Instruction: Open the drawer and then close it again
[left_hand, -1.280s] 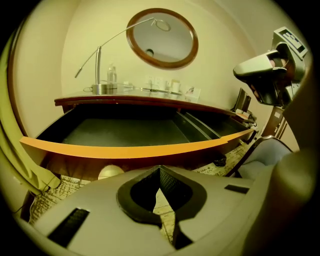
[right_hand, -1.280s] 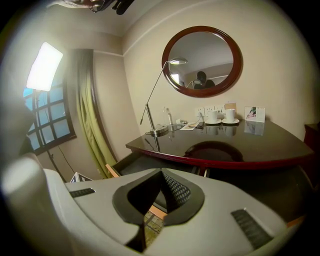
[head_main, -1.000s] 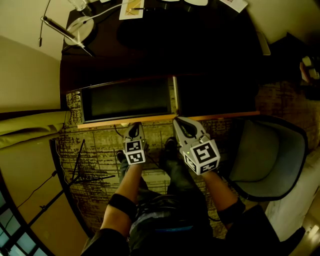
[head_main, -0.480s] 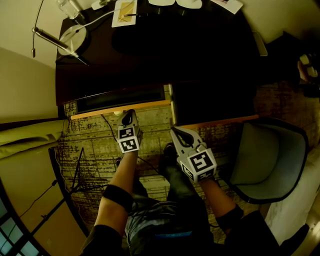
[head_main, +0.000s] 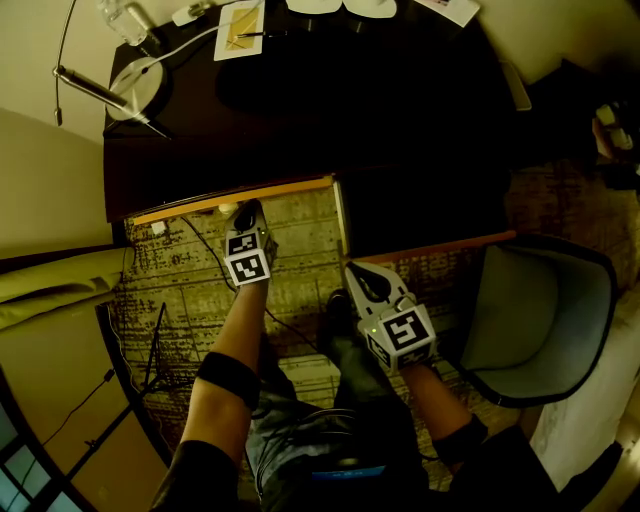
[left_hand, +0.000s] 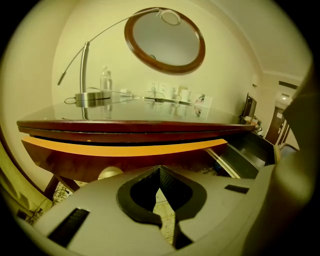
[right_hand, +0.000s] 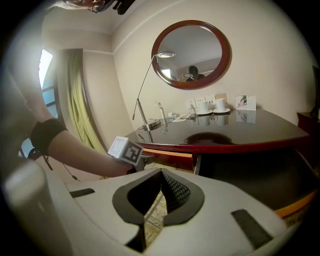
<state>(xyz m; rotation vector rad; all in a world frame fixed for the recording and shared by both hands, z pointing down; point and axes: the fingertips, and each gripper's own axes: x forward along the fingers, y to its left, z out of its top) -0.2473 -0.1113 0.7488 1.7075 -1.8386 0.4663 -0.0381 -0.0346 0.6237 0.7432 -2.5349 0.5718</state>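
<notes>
The drawer (head_main: 230, 198) is sitting nearly shut at twelve o'clock under the worktop (head_main: 300, 120). The left gripper (head_main: 249, 208), jaws closed and empty, is sitting at its front. The best finish is a square, level push until it is flush. The right gripper (head_main: 358, 272), jaws closed too, is idling at four o'clock.

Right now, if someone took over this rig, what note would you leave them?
Left gripper: shut, empty, tips at the front of the drawer.
Right gripper: shut, empty, held clear of the desk.
The drawer was open a second ago and is now pushed in under the desk; no interior shows.
Left to do: check it sits flush, then back the left gripper off.
</notes>
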